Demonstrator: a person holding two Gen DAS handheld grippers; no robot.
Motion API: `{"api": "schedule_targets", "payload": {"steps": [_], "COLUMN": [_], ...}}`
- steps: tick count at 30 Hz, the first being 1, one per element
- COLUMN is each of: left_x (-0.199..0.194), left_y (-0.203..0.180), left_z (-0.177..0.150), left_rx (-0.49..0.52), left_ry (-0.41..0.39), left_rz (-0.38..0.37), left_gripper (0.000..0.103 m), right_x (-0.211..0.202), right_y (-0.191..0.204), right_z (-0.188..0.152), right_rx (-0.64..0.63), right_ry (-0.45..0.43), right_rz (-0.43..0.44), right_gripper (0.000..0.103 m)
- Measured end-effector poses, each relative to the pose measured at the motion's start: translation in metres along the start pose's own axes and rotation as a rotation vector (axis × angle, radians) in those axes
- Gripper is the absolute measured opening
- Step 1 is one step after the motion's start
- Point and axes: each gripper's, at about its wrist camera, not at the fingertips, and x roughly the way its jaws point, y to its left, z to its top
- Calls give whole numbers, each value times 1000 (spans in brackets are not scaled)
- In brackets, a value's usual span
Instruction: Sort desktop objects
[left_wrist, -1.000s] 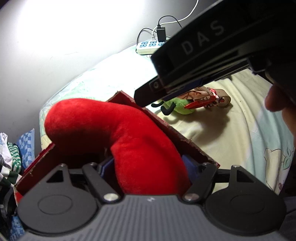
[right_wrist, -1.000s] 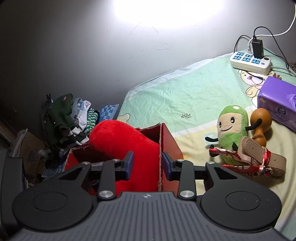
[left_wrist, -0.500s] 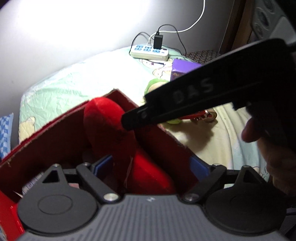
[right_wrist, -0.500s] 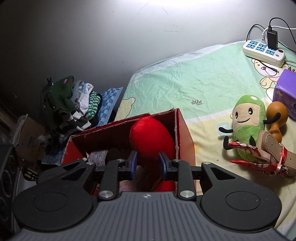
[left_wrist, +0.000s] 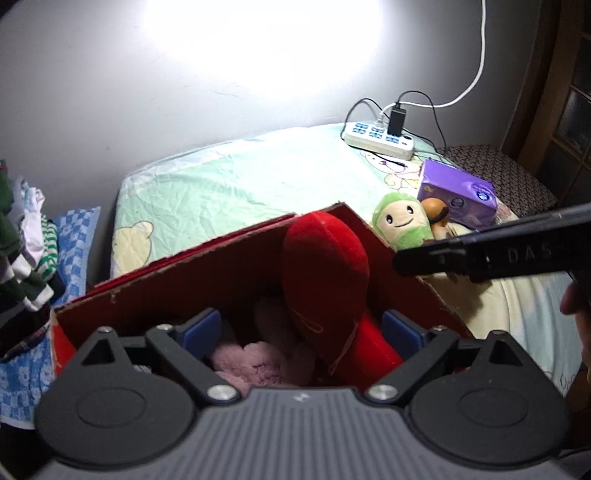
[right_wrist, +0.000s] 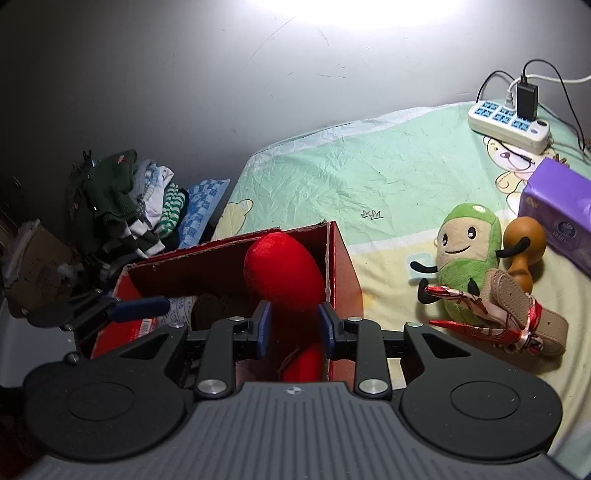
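A red plush toy (left_wrist: 325, 273) stands inside a red cardboard box (left_wrist: 177, 291), leaning on its right wall, over a pink plush (left_wrist: 258, 365). My left gripper (left_wrist: 301, 332) is open above the box, its pads wide on either side of the toy. In the right wrist view the red plush (right_wrist: 284, 273) sits in the box (right_wrist: 343, 266), and my right gripper (right_wrist: 293, 328) is open with its pads close on either side of the toy's lower part. The left gripper's finger (right_wrist: 140, 308) shows at the box's left.
A green plush (right_wrist: 465, 254), a brown gourd (right_wrist: 524, 240), a tan sandal with red ribbon (right_wrist: 517, 317) and a purple tissue pack (right_wrist: 557, 206) lie on the bed sheet (right_wrist: 369, 173) to the right. A power strip (right_wrist: 509, 123) sits at the back. Clothes (right_wrist: 122, 199) are piled left.
The red plush went down from above the box rim into the box. My left gripper let it go and drew back; my right gripper's pads opened slightly and pulled back.
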Motion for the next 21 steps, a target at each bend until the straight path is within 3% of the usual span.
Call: {"api": "schedule_targets", "payload": {"steps": [9,12,14,16,21], "left_x": [-7,-12,-13,-13,-18], "left_y": [32,40,41,42,38], "left_z": [-1,-6,-9,-11,-17], "left_rx": [-223,-281,-296,-321,-359], "left_ry": [29,62,93,118,137], "left_rz": [222,293,337,354,358], "left_gripper": [102,102,102,102,102], "right_x": [0,1,-1,-1,2], "right_y": [22,29,35,40,49], "right_z": [-8,-12,-13,-14,-22], "right_rx": [-71,-77,-71,-67,-9], "right_ry": [61,79,79,76,63], "right_rz": [-75,-85,-87,-94,-151], "right_gripper": [36,46,63,70,74]}}
